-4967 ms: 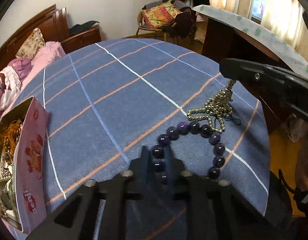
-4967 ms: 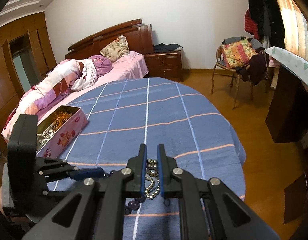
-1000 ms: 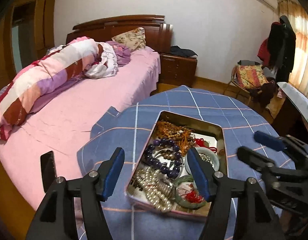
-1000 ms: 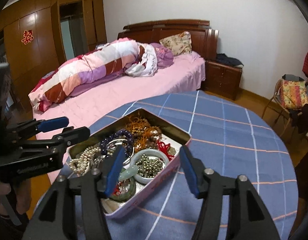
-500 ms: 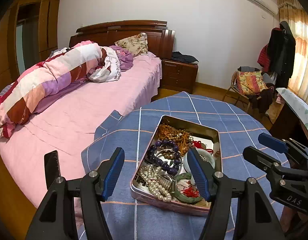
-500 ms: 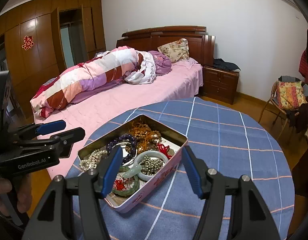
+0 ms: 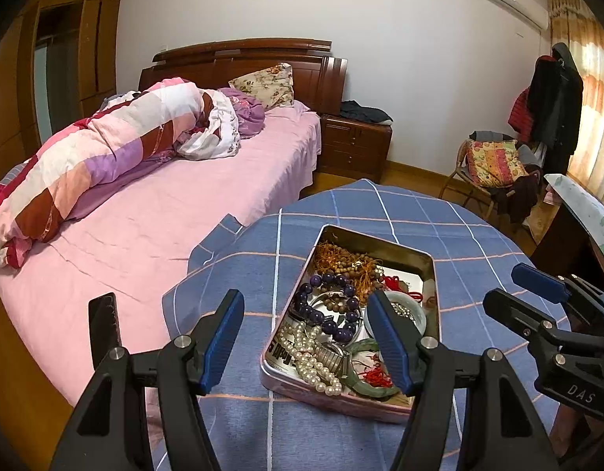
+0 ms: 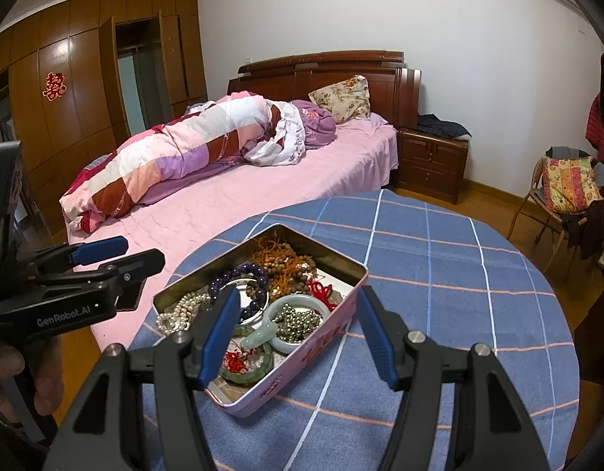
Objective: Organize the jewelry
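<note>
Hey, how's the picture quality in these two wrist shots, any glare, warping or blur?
Left wrist view: strong fisheye bending, black corners, the curtained window glows bright, tin sharp. Right wrist view: same curved edges, even soft room light, a shine on the tin's inner wall, the left claw slightly soft at the frame edge.

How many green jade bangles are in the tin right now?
1 that I can see: a green bangle at the tin's near end, beside the white bangle ringing metal beads. Others may be buried under the pile.
</note>
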